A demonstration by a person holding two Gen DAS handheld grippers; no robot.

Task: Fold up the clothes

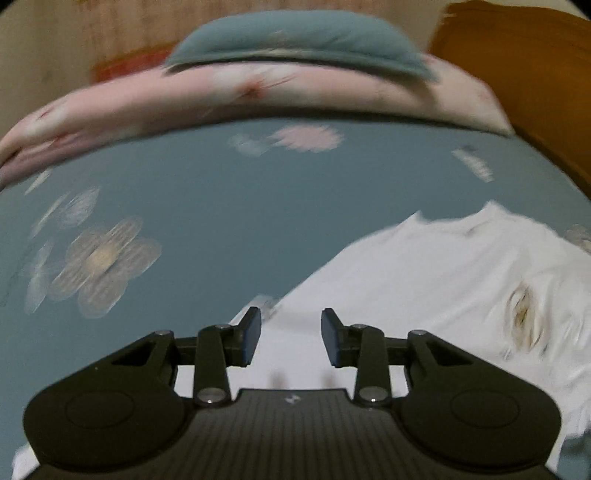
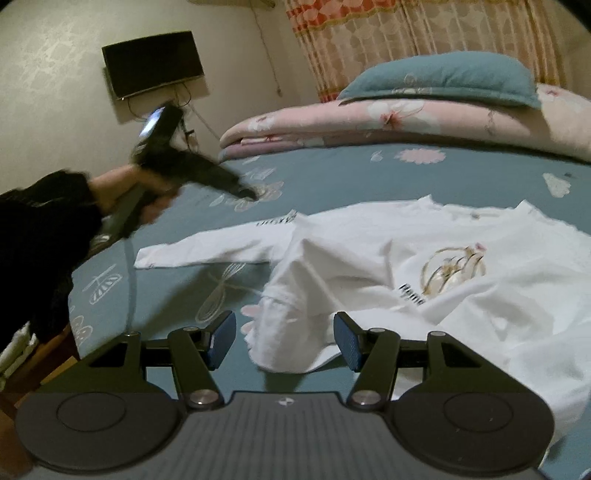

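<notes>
The right tool (image 2: 284,339) sits nearest, low over the front of the bed, its two blue-padded jaws standing well apart. Between them lies the bunched end of a sleeve of a white long-sleeved shirt (image 2: 461,266), though the pads do not press on it. The shirt is spread face up on a teal bedsheet (image 2: 332,173) printed with pale flowers; a gold and black print marks its chest. Its other sleeve stretches flat toward the left side of the bed.

Farther left, a hand (image 2: 144,192) in a dark sleeve (image 2: 44,229) holds the left tool (image 1: 291,338) in the air above the sheet, blurred by motion. From its own camera the jaws are partly open with nothing between them, poised over the edge of the white shirt.

At the far side of the bed a folded pink floral quilt (image 2: 406,118) carries a teal pillow (image 2: 443,77). Behind are patterned curtains (image 2: 406,33) and a dark screen (image 2: 153,62) mounted on the pale wall.
</notes>
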